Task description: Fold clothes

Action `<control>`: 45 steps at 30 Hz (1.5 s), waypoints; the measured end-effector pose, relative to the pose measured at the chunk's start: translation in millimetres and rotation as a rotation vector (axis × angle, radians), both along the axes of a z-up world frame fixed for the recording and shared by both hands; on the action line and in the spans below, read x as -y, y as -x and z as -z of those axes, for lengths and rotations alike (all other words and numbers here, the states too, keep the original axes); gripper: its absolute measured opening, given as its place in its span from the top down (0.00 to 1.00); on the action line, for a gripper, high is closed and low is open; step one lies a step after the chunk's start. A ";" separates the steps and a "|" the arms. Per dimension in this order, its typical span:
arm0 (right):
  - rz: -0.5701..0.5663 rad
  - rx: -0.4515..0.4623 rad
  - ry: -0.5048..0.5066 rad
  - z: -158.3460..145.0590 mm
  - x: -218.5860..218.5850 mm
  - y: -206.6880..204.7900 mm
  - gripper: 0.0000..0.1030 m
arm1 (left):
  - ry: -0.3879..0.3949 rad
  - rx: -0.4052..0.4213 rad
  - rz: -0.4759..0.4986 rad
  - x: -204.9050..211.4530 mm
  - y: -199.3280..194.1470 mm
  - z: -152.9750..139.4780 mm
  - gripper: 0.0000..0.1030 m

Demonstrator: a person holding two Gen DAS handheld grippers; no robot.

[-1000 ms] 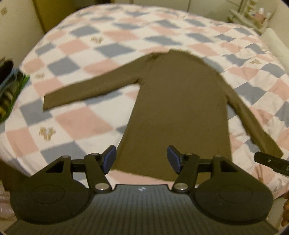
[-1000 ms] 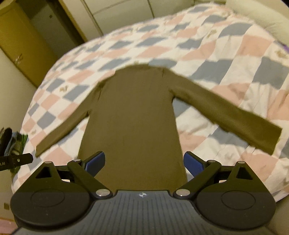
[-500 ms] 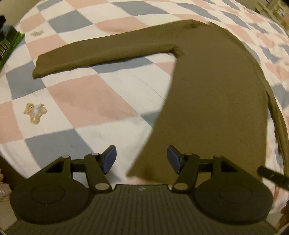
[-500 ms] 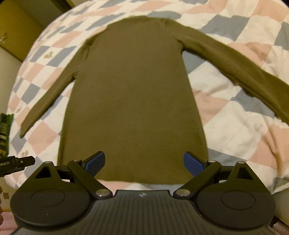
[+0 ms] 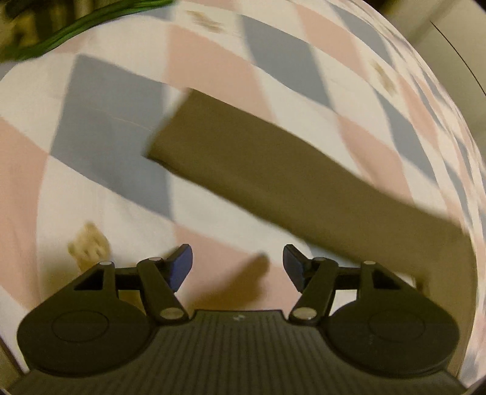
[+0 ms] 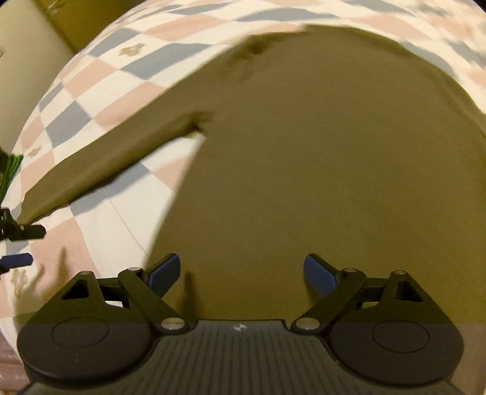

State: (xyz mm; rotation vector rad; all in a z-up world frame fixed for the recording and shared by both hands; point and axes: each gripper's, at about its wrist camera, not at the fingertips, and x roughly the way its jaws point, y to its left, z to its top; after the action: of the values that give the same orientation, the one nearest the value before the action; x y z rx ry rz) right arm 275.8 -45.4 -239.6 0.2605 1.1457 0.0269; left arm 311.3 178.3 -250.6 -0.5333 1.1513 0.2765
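Note:
An olive long-sleeved top lies flat on the checked bedspread. Its left sleeve runs slantwise across the left wrist view, cuff end at the upper left. My left gripper hovers open over bare bedspread just short of that sleeve, with nothing between its blue pads. My right gripper stands open low over the top's body, near the left side edge. The left gripper's fingers show at the left edge of the right wrist view, by the sleeve cuff.
The pink, grey and white checked bedspread covers the whole bed. A green-edged striped item lies past the bed's left edge. A pale wall and wooden furniture stand beyond the bed.
Both grippers dropped closer to the bed. The left one swung left from the hem toward the left sleeve. The right one moved in over the top's body. Both stayed open.

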 end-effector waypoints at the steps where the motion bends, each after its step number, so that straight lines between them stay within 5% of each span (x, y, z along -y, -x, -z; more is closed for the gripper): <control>1: -0.026 0.022 0.021 1.8 -7.8 -7.7 0.14 | 0.019 0.008 -0.042 -9.0 -2.7 3.9 0.38; 5: -0.094 0.057 0.058 11.3 -30.5 -33.3 0.14 | 0.086 0.043 -0.167 -35.4 -10.4 15.1 0.32; 12: -0.138 0.060 0.071 23.2 -49.0 -57.4 0.10 | 0.032 0.074 -0.191 -27.3 -21.4 18.6 0.30; 14: -0.137 0.058 0.061 24.0 -46.7 -57.9 0.10 | 0.024 0.100 -0.202 -26.5 -26.6 18.1 0.40; 16: -0.136 0.059 0.051 24.5 -44.4 -58.2 0.10 | 0.027 0.132 -0.205 -26.0 -32.2 17.3 0.69; 18: -0.133 0.066 0.041 23.9 -41.6 -59.5 0.11 | 0.021 0.139 -0.208 -24.4 -34.8 16.8 0.82; 22: -0.089 0.100 0.008 20.9 -26.0 -54.4 0.15 | -0.035 0.174 -0.193 -9.2 -27.1 3.8 0.96; 28: -0.013 0.145 -0.001 13.3 20.6 -39.1 0.21 | -0.154 0.412 0.126 89.3 -21.5 -55.7 0.98; 35: 0.176 0.173 -0.026 2.5 112.0 -5.0 0.21 | -0.087 0.685 0.712 285.0 11.5 -100.8 0.97; 37: 0.261 0.180 -0.058 -0.3 145.4 11.0 0.21 | -0.024 0.691 0.869 336.6 31.8 -95.5 0.93; 40: 0.388 0.190 -0.107 -4.5 195.5 34.9 0.21 | 0.046 0.584 1.034 396.0 59.0 -62.7 0.83; 45: 0.569 0.200 -0.221 -3.6 267.3 73.3 0.19 | -0.007 0.419 1.083 417.3 94.9 -18.0 0.84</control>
State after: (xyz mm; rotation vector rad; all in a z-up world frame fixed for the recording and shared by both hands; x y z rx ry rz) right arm 202.5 -312.7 -235.9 0.7566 0.8381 -0.3174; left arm 216.5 -239.1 -232.5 0.0922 0.8822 -0.7347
